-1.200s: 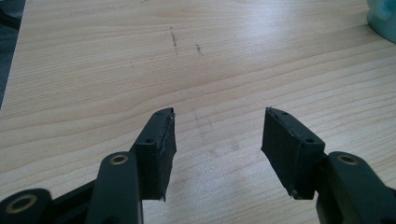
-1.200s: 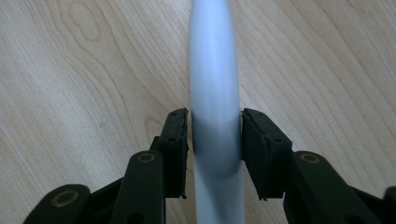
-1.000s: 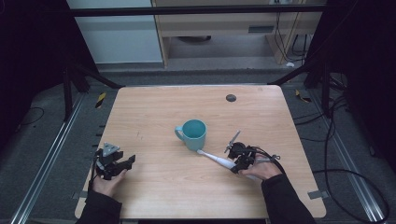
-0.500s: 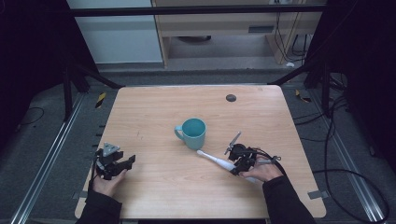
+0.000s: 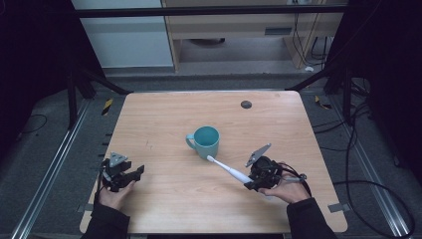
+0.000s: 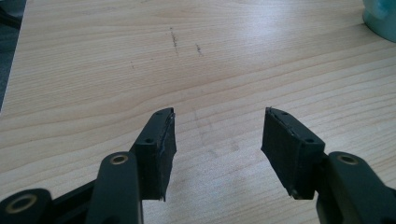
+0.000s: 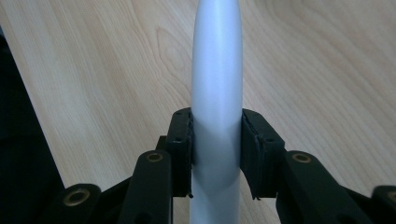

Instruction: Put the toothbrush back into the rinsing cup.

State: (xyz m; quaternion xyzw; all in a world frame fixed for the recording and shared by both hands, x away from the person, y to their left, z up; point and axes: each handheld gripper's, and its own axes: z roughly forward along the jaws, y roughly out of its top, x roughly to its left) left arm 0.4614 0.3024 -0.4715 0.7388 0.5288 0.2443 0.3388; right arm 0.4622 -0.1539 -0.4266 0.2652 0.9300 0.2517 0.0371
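A teal mug (image 5: 206, 141) stands upright near the middle of the wooden table (image 5: 164, 119), its handle to the left. A white electric toothbrush (image 5: 230, 169) slants from my right gripper (image 5: 255, 183) up toward the mug's base, its head close to the mug. In the right gripper view both jaws press on the toothbrush handle (image 7: 216, 93). My left gripper (image 5: 133, 175) rests near the table's front left, open, with bare wood between its pads (image 6: 159, 144). The mug's edge (image 6: 380, 18) shows at the top right of the left gripper view.
A small dark round spot (image 5: 246, 104) lies on the table's far side. Black frame bars (image 5: 94, 82) and cables (image 5: 368, 184) flank the table on the floor. A cabinet (image 5: 234, 30) stands beyond the far edge.
The right gripper has shifted slightly with the toothbrush, whose head now lies nearer the mug's base. The left gripper has not moved.
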